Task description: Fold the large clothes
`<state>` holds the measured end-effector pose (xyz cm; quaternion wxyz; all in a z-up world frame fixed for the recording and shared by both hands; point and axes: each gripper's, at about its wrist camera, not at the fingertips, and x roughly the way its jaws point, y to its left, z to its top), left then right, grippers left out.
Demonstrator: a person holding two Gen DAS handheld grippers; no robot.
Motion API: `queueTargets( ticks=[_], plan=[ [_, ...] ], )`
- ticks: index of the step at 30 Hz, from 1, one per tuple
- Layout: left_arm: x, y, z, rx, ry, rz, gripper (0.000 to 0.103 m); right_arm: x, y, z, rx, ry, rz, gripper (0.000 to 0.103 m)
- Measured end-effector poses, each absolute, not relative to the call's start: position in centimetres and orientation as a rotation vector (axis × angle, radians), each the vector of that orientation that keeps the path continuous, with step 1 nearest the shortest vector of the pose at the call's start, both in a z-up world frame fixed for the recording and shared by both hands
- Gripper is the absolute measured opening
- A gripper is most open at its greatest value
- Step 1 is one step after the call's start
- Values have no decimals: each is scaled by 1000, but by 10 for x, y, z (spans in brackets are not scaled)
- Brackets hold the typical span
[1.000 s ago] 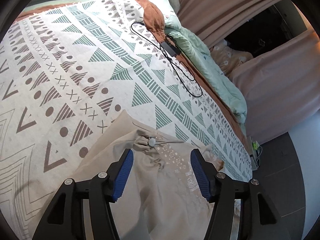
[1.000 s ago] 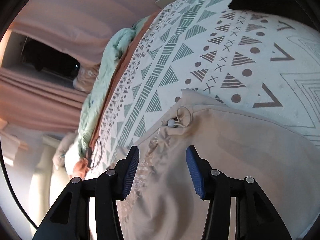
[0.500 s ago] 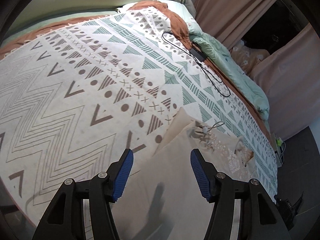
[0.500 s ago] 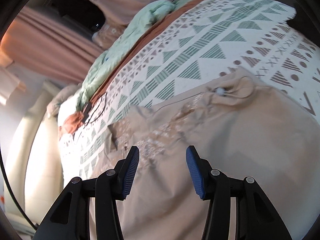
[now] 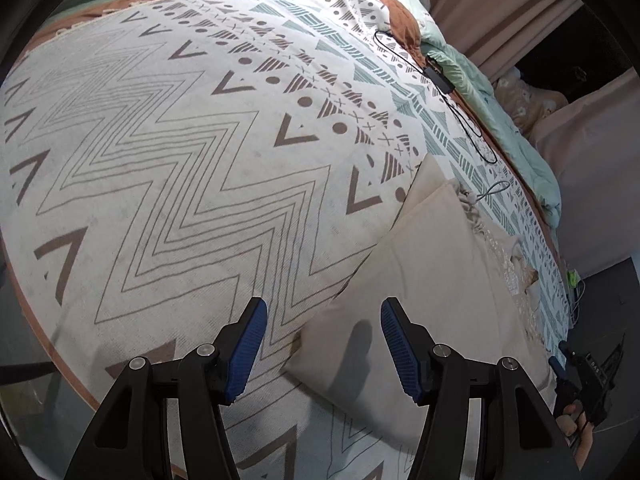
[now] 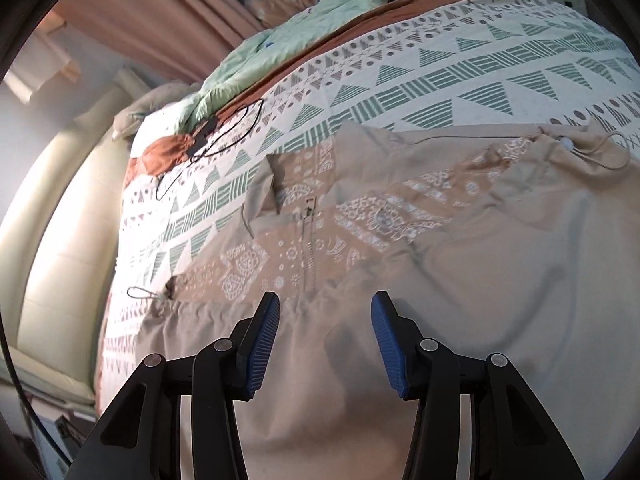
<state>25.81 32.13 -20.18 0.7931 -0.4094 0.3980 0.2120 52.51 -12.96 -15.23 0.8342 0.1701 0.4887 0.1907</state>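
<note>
A large beige jacket [image 6: 460,288] lies spread on a bed whose patterned cover [image 5: 168,184] shows zigzags, triangles, dots and crosses. Seen from the right wrist, the jacket fills the lower and right part of the view: a band of white ornament runs across it, a short zipper [image 6: 309,240] sits in the middle of that band, and a gathered drawstring hem runs below, with a cord loop [image 6: 138,293] lying on the cover at its left end and another cord with a white stopper [image 6: 567,143] at the far right. The right tongs [image 6: 325,340] hang just above the hem, released, blue pads wide apart with nothing between them. From the left wrist, the jacket [image 5: 432,288] lies to the right, its plain corner reaching between the pads of the left tongs [image 5: 322,354], which are likewise released and hold nothing. A black cable with a charger block [image 5: 438,78] rests on the cover farther up the bed, beside a mint-green quilt [image 6: 304,28] bunched along the far edge. Pink curtains [image 5: 492,4] hang behind the bed.
</note>
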Motion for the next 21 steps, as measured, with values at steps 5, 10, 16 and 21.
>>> queueTargets(
  ticks=[5, 10, 16, 21],
  plan=[
    [244, 322, -210, -933, 855, 444, 60, 523, -101, -162, 275, 1062, 410, 45],
    [236, 321, -211, -965, 845, 438, 59, 531, -78, -190, 172, 1135, 393, 38],
    [238, 314, -215, -997, 847, 409, 59, 531, -60, -204, 32, 1132, 366, 36],
    [244, 312, -216, -1022, 851, 389, 59, 545, -67, -202, 58, 1118, 400, 2]
  ],
)
